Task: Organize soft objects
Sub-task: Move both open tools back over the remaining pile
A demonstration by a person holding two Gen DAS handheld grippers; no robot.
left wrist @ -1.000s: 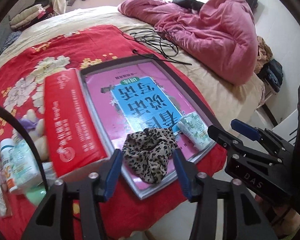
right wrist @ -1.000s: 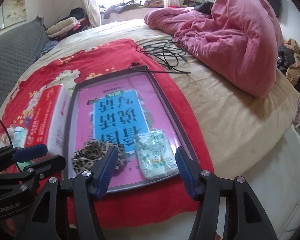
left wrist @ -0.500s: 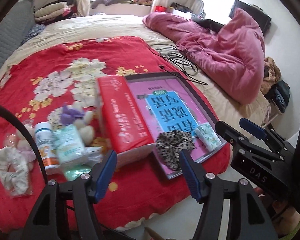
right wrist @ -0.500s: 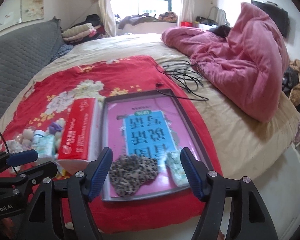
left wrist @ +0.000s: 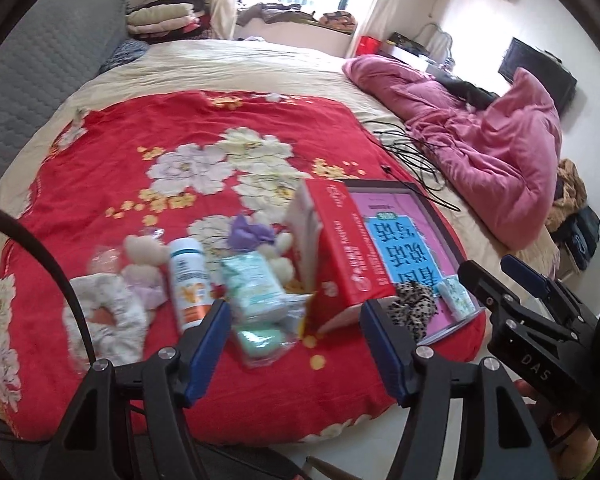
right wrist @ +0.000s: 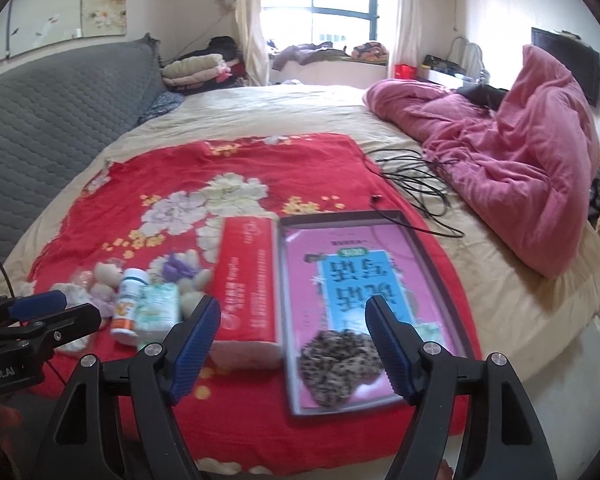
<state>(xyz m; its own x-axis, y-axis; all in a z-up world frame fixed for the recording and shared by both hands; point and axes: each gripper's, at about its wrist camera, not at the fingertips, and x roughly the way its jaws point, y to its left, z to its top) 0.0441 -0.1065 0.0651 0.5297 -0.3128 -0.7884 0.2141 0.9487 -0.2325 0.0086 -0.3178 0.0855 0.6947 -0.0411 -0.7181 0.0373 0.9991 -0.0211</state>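
- The left gripper hangs above the near edge of the red flowered blanket; its jaws are spread apart and have just been widening, with nothing between them.
- The right gripper hovers over the same edge of the blanket, jaws released and likewise just been widening, gripping nothing.
- The shallow tray, lined with a pink-and-blue printed sheet, is the landmark: it lies on the blanket's right part.
- A leopard-print scrunchie lies inside the tray at its near end.
- A small pale green tissue pack lies in the tray just beside the scrunchie, at the near right corner.
- A red box lies along the tray's left side, touching or nearly touching it.
- Left of the box, away from the tray, lies a cluster: a white bottle, another green pack, small plush toys and a white frilly scrunchie.
- A pink duvet is heaped on the bed, right of and beyond the tray.
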